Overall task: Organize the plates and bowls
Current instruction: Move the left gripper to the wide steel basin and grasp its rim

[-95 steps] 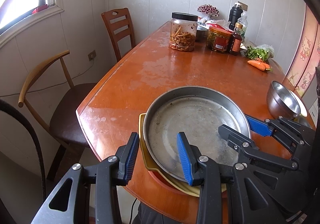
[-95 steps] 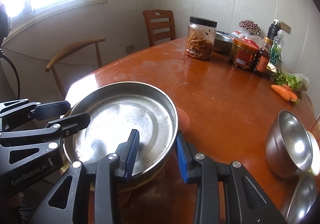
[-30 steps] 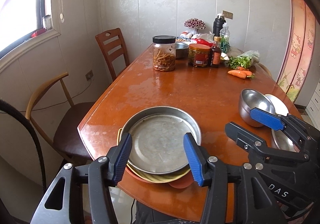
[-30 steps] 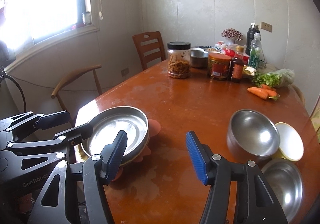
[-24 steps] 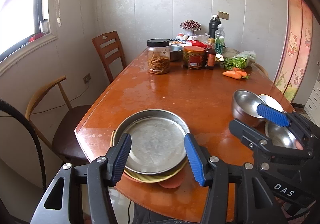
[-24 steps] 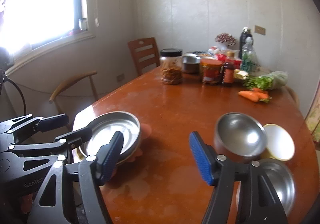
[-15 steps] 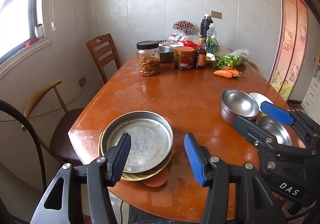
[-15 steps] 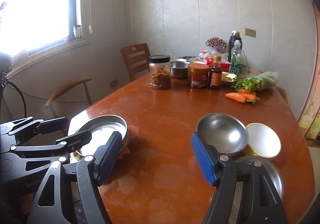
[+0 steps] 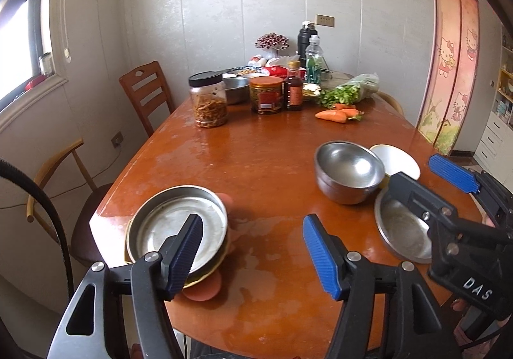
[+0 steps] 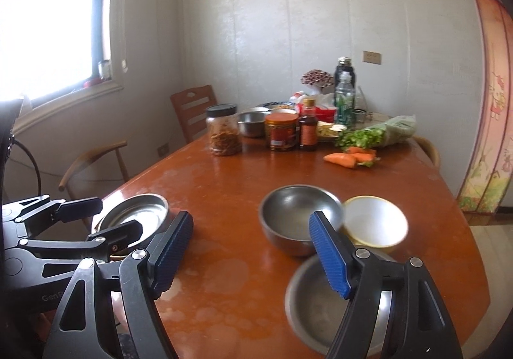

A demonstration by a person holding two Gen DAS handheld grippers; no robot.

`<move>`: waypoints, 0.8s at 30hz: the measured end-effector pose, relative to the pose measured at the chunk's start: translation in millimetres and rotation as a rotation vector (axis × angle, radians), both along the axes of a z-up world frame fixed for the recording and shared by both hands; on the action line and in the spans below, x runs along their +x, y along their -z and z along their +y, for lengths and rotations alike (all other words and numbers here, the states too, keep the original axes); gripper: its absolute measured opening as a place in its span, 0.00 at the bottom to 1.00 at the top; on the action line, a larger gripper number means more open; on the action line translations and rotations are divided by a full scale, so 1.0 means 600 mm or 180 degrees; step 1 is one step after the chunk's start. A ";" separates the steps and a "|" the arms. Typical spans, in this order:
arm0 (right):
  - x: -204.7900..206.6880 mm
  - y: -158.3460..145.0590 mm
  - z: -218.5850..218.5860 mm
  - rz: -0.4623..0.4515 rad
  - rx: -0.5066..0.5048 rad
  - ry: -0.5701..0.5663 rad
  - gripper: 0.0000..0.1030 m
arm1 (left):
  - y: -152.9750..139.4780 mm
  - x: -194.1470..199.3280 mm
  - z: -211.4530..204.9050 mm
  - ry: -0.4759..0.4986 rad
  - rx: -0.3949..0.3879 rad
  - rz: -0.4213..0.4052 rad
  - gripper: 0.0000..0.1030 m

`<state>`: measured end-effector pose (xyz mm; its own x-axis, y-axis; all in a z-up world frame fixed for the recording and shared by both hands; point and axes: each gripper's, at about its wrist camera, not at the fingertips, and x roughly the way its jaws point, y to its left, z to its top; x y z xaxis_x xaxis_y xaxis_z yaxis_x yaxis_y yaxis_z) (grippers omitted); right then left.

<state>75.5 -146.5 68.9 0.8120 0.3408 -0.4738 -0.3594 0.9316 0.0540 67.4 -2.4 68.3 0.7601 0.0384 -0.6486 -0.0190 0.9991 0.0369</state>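
Observation:
A steel plate [image 9: 179, 224] tops a stack on a yellow plate and an orange plate at the table's near left corner; it also shows in the right wrist view [image 10: 138, 214]. A steel bowl [image 9: 348, 171] stands at mid right, with a white and yellow bowl [image 9: 396, 163] touching it behind and a second steel bowl [image 9: 400, 230] in front. These three show in the right wrist view: the first steel bowl [image 10: 298, 218], the white bowl [image 10: 373, 224], the second steel bowl [image 10: 320, 304]. My left gripper [image 9: 253, 253] is open and empty above the near table edge. My right gripper [image 10: 250, 250] is open and empty, above the bowls.
The orange wooden table [image 9: 256, 154] carries a jar of snacks [image 9: 208, 99], a red-lidded jar [image 9: 266, 94], bottles [image 9: 295, 85], another steel bowl [image 9: 235, 89], carrots [image 9: 336, 113] and greens [image 9: 349, 89] at its far end. Two chairs [image 9: 146, 93] stand at the left.
Both grippers have pulled back and up from the plate stack and swung right. The steel plate stays on the stack. The bowls have come into fuller view.

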 end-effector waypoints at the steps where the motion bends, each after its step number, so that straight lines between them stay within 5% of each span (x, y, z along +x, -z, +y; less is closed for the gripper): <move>1: 0.000 -0.001 -0.010 -0.0010 0.0019 0.0030 0.74 | -0.001 0.001 -0.006 0.0014 0.0003 -0.0005 0.64; 24: 0.014 0.019 -0.224 0.0166 0.0170 0.0774 0.76 | 0.018 0.065 -0.150 0.0485 0.0006 0.0149 0.74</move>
<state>84.1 -280.9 57.5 0.8480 0.1641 -0.5039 -0.1205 0.9857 0.1182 106.7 -92.6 57.6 0.7261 -0.0738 -0.6836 0.1345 0.9903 0.0360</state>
